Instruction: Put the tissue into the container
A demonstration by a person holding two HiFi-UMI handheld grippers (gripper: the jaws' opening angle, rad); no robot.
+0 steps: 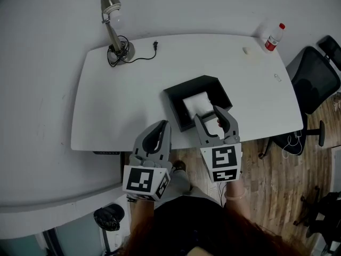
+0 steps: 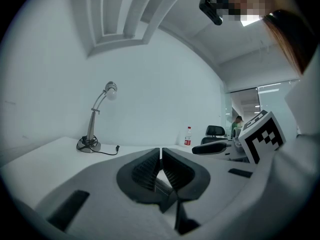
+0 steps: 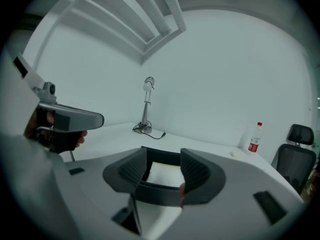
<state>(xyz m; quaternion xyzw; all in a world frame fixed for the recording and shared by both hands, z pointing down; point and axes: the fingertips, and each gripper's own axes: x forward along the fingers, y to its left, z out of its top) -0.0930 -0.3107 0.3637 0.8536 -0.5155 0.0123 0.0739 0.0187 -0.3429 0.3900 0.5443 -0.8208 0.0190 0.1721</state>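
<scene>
A black open container stands on the white table close to its front edge. A white tissue lies inside it. My right gripper hovers over the container's near side, open, with nothing between its jaws. In the right gripper view the tissue shows beyond the spread jaws of that gripper. My left gripper is at the table's front edge, left of the container, shut and holding nothing. The left gripper view shows that gripper with its jaws meeting.
A desk lamp with its cable stands at the table's far left. A bottle with a red cap and a small pale object are at the far right. A black office chair stands right of the table.
</scene>
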